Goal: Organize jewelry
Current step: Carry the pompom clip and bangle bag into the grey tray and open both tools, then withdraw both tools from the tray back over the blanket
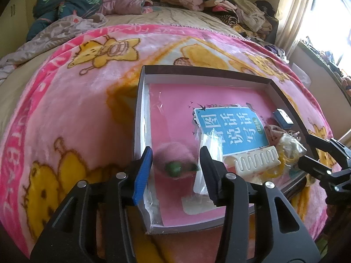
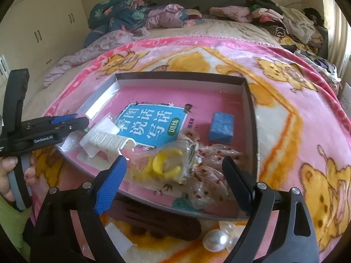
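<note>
Both grippers held over shallow box (image 2: 250, 100) on pink blanket (image 2: 296, 131); box floor covered by pink book (image 2: 153, 122) with blue title panel. Left gripper (image 1: 175, 160): jaws spread wide, nothing gripped. Between its fingers, in the left wrist view, a small green item (image 1: 174, 167) lies on the book; blurred, cannot say whether bead, ring or earring. It sits directly ahead of and below the fingertips, roughly centred in the gap, slightly toward the blue-padded finger (image 1: 143, 173). Its long axis appears to run left-right, i.e. across the gap, though the blur makes this uncertain. A clear plastic bag (image 1: 207, 164) touches or just overlaps the black finger on the right side. Right gripper (image 2: 175, 175): also spread, empty, hovering over the bag of yellow rings (image 2: 169, 164) and a crumpled clear wrapper with red dots (image 2: 210, 168) at the near right of the box. White ridged clip (image 2: 107, 142) lies between the two tools; blue box (image 2: 221, 127) farther right. A pearl (image 2: 216, 240) sits outside the box on the blanket, near edge, under the right gripper. Judgement: the left gripper is nearer the green item and already straddles it; a straight descent and close should suffice, risk being the bag edge caught with it.
</note>
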`<state>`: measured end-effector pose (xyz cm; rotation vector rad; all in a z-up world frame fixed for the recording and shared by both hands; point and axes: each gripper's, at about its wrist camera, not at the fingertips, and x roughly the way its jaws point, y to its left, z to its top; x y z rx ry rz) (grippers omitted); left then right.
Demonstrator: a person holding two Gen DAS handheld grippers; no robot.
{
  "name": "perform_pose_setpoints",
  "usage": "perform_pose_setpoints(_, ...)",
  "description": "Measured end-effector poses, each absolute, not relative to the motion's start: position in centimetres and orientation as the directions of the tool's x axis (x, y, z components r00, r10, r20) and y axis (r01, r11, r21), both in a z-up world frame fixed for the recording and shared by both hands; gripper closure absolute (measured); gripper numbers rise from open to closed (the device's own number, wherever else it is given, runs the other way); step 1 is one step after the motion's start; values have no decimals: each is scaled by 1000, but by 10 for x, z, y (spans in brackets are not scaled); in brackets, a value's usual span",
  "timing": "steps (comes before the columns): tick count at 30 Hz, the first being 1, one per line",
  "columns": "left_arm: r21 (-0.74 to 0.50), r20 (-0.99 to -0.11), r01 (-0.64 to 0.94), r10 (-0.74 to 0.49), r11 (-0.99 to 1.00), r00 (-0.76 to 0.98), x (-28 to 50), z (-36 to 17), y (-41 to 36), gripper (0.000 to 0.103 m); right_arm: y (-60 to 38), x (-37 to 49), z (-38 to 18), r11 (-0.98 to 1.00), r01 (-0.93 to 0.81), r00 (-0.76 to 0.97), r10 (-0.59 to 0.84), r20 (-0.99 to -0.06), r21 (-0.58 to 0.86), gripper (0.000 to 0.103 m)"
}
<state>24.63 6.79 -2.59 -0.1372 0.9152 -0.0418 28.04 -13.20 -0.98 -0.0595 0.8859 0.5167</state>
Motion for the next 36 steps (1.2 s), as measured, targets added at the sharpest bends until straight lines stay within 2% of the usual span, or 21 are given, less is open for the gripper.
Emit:
perform_pose_setpoints(4, -128, -784, -21, -88, 992, 614, 242, -22, 65, 55, -139, 274, -5, 878, -450, 529, 409, -744, 162, 15)
perform_pose_setpoints(12, -123, -771, -25, -80, 992, 632, 231, -8, 59, 44, -154, 263, 6, 885, -429, 553, 415, -723, 180, 14)
perform_pose_setpoints(19, -128, -749, -52, -62, 990, 659, 217, 10, 59, 26, -167, 252, 21, 893, -411, 584, 411, -700, 181, 13)
perform_pose_setpoints(22, -141, -742, -67, -61, 988, 668, 210, 18, 61, 24, -173, 246, 29, 896, -406, 599, 409, -688, 179, 12)
perform_pose_setpoints(26, -154, -726, -74, -62, 985, 685, 200, 27, 63, 14, -181, 237, 39, 899, -399, 618, 408, -672, 179, 10)
perform_pose_setpoints(36, -158, -705, -78, -57, 984, 707, 169, 39, 61, 14, -198, 215, 57, 909, -381, 656, 393, -645, 167, 9)
